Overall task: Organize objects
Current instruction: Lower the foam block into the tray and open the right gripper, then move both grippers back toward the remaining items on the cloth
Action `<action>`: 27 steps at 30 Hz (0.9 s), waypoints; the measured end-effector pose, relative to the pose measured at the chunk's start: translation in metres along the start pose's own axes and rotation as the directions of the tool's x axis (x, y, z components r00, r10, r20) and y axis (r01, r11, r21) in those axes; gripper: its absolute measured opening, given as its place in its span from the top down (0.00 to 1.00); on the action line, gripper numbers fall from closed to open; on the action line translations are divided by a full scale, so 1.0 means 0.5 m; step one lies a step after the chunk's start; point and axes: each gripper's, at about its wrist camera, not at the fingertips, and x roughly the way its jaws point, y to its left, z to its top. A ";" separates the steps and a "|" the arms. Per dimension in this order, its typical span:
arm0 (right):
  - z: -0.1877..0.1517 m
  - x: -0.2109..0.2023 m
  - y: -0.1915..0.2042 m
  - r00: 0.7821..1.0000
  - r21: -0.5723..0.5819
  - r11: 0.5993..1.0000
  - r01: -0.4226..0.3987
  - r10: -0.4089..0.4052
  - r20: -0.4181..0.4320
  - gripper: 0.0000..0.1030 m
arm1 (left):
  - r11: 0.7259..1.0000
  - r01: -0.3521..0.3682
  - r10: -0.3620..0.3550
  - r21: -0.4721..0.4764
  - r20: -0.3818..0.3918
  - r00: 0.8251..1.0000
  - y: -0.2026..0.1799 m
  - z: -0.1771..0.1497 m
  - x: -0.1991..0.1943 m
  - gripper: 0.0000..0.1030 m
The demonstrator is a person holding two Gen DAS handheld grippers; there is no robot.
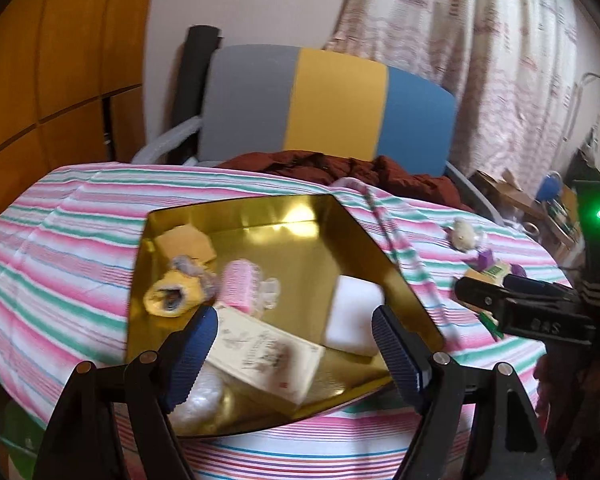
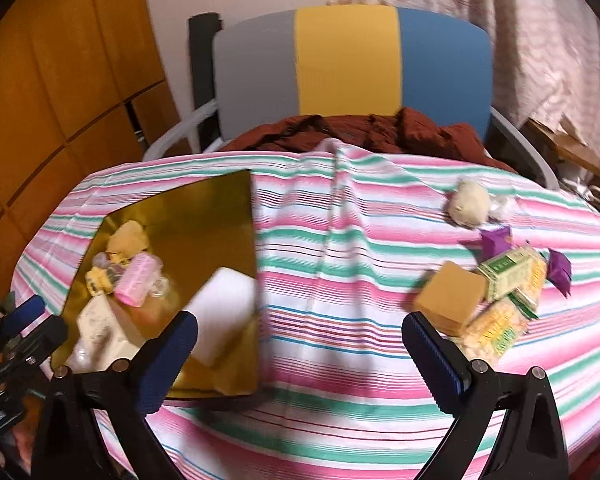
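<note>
A gold tray (image 1: pixel 260 212) (image 2: pixel 220 184) lies on the striped tablecloth. It holds a white block (image 1: pixel 354 312) (image 2: pixel 224 304), a pink hair roller (image 1: pixel 240 284) (image 2: pixel 138 278), a cream printed box (image 1: pixel 268 356) (image 2: pixel 100 328), a yellow pad (image 1: pixel 186 242) and a yellow knitted piece (image 1: pixel 172 296). My left gripper (image 1: pixel 294 316) hovers open over the tray's near side, empty. My right gripper (image 2: pixel 300 320) is open above bare cloth, between the tray and a pile: a tan block (image 2: pixel 450 304), a green box (image 2: pixel 508 276), a snack packet (image 2: pixel 492 332), purple pieces (image 2: pixel 496 240) and a cream plush ball (image 2: pixel 470 202).
A chair with a grey, yellow and blue back (image 2: pixel 348 60) stands behind the table, a brown garment (image 2: pixel 380 128) on its seat. A wooden wardrobe (image 2: pixel 52 100) is at the left, a curtain (image 1: pixel 480 60) at the right. Clutter (image 1: pixel 548 200) sits beyond the table's right edge.
</note>
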 end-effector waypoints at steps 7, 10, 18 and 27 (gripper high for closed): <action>0.004 -0.003 -0.110 0.997 0.075 0.994 0.074 -0.073 -0.016 0.00 | 0.993 0.059 -0.056 0.099 -0.038 0.998 -0.071 0.003 0.021 0.22; 0.013 -0.010 -0.162 0.994 0.102 0.989 0.105 -0.104 -0.016 0.00 | 0.987 0.107 -0.101 0.117 -0.049 0.994 -0.100 0.008 0.027 0.22; 0.026 -0.013 -0.354 0.979 0.275 0.940 0.204 -0.203 -0.033 0.00 | 0.964 0.178 -0.163 0.197 -0.089 0.983 -0.191 0.015 0.057 0.22; -0.008 0.003 -0.495 0.987 0.562 0.812 0.158 -0.134 -0.084 0.00 | 0.922 0.261 -0.223 0.287 -0.159 0.962 -0.300 0.029 0.103 0.22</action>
